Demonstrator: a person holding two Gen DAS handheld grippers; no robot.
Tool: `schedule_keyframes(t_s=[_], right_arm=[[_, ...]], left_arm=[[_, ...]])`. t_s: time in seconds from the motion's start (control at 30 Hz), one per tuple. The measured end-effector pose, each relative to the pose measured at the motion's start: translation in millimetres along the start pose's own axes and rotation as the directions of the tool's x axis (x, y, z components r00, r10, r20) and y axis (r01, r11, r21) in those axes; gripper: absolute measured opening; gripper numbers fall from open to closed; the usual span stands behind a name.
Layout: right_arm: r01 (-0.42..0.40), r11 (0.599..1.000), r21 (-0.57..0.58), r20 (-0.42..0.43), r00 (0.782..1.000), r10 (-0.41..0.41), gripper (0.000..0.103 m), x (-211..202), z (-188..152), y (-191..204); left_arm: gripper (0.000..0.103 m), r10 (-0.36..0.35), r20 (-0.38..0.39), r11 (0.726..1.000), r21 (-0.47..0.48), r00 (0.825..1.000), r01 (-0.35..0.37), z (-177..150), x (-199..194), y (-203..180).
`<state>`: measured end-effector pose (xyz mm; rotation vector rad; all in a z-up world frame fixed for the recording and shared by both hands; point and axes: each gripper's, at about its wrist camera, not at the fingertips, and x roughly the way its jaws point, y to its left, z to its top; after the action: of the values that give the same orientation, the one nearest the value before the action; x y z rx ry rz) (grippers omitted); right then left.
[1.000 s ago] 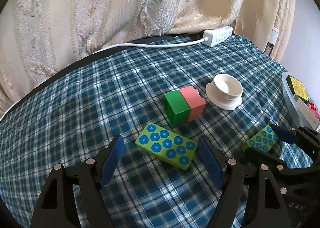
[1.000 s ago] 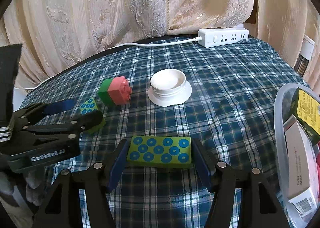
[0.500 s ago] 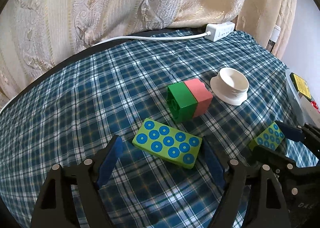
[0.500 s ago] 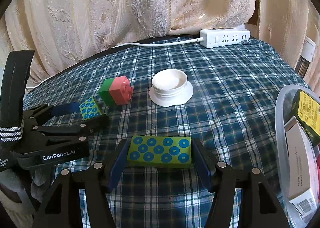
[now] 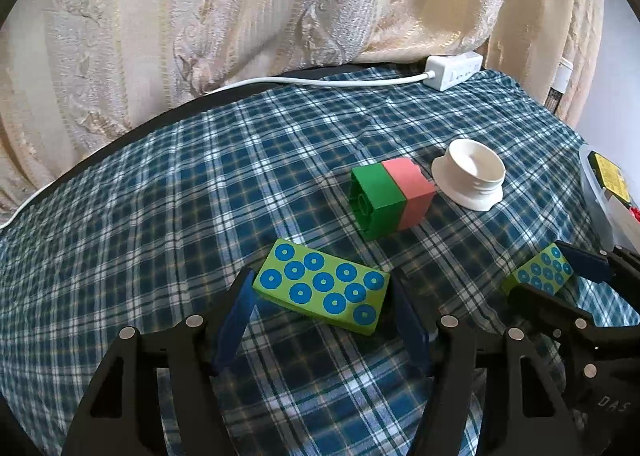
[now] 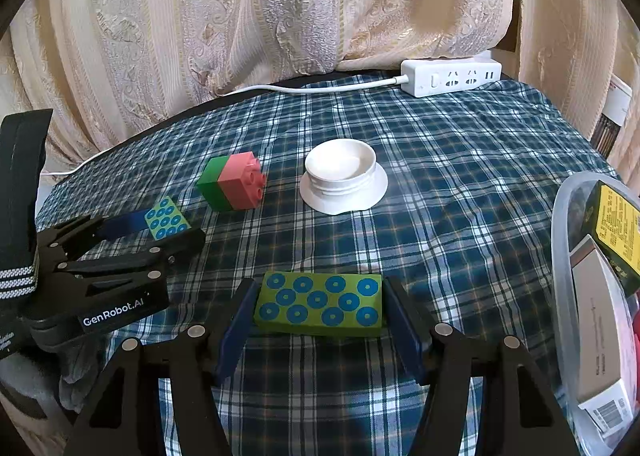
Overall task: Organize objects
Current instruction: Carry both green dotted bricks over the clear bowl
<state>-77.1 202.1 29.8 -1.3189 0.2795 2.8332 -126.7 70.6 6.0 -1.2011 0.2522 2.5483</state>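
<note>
Two green blocks with blue dots lie on the plaid cloth. One green block (image 5: 322, 288) sits skewed between my left gripper's (image 5: 322, 284) blue pads; its jaws are closing and both pads touch the block's ends. The right wrist view shows that left gripper (image 6: 160, 230) clamped around its block (image 6: 166, 218). My right gripper (image 6: 320, 296) is shut on the other dotted block (image 6: 318, 306), one pad at each short end. It also shows in the left wrist view as the right gripper (image 5: 538, 270). A joined green-and-pink brick (image 5: 390, 200) (image 6: 232, 184) lies on its side beyond both.
A white dish (image 6: 342, 176) (image 5: 472, 176) stands right of the joined brick. A white power strip (image 6: 450, 76) and its cord run along the back edge under the curtain. A clear plastic bin (image 6: 560, 256) with boxes sits at the right edge.
My left gripper's pads have drawn in from well apart until they meet the ends of the dotted block. The right gripper and its block have not moved.
</note>
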Motion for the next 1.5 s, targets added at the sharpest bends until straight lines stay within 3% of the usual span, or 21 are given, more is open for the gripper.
schedule_keyframes(t_s=[0.47, 0.77, 1.1, 1.5], right_arm=[[-0.012, 1.0, -0.003, 0.02, 1.0, 0.012, 0.066, -3.8, -1.1, 1.8], [-0.021, 1.0, 0.006, 0.053, 0.998, 0.02, 0.066, -10.7, -1.7, -0.9], [-0.015, 1.0, 0.008, 0.148, 0.989, 0.014, 0.066, -35.2, -1.7, -2.1], [-0.029, 0.994, 0.101, 0.259, 0.966, 0.002, 0.066, -91.0, -15.5, -36.6]], left_arm=[[0.067, 0.06, 0.031, 0.997, -0.044, 0.998, -0.058, -20.3, -33.7, -7.0], [0.067, 0.048, 0.069, 0.998, -0.047, 0.996, -0.045, -26.2, -60.3, -21.9], [0.067, 0.026, 0.094, 0.999, -0.048, 0.995, -0.022, -33.8, -79.1, -36.0], [0.067, -0.006, 0.114, 1.0, -0.017, 0.994, 0.008, -41.3, -93.9, -60.0]])
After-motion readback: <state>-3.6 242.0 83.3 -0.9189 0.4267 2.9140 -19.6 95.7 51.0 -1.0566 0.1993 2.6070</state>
